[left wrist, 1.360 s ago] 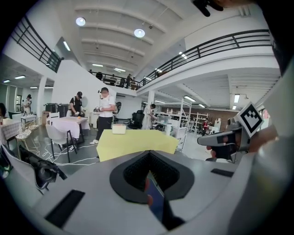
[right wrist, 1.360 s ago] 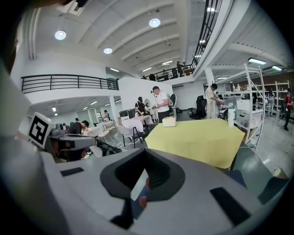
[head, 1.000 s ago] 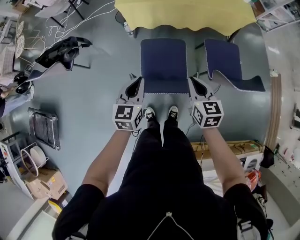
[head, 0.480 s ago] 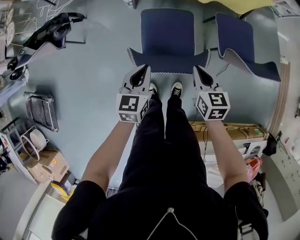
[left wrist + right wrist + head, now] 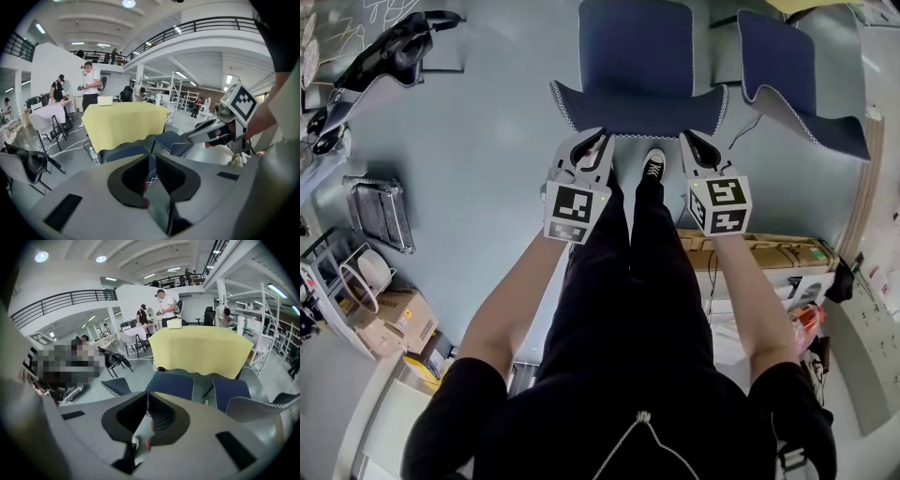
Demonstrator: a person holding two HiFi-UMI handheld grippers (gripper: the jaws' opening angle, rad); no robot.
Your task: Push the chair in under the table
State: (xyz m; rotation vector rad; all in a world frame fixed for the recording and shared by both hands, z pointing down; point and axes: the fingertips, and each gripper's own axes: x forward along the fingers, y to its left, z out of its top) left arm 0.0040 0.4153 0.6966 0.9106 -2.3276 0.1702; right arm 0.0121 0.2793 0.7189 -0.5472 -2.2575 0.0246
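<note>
A dark blue chair (image 5: 636, 56) stands in front of me, its backrest (image 5: 637, 111) toward my feet. The table under a yellow cloth (image 5: 124, 122) lies beyond it and also shows in the right gripper view (image 5: 199, 350). My left gripper (image 5: 596, 141) hovers just short of the backrest's left end. Its jaws have just been opening to a narrow gap (image 5: 151, 157) with nothing between them. My right gripper (image 5: 690, 141) is by the backrest's right end, shut (image 5: 147, 397) and empty. Whether either tip touches the backrest I cannot tell.
A second blue chair (image 5: 787, 66) stands right of the first. At left are a chair with a black bag (image 5: 389, 52), a wire rack (image 5: 380, 211) and cardboard boxes (image 5: 403, 319). A long box (image 5: 759, 253) lies at right. People stand at far tables (image 5: 164, 305).
Both grippers have come down together and closer to the chair's backrest. The left jaws have parted slightly. The chair stands where it was.
</note>
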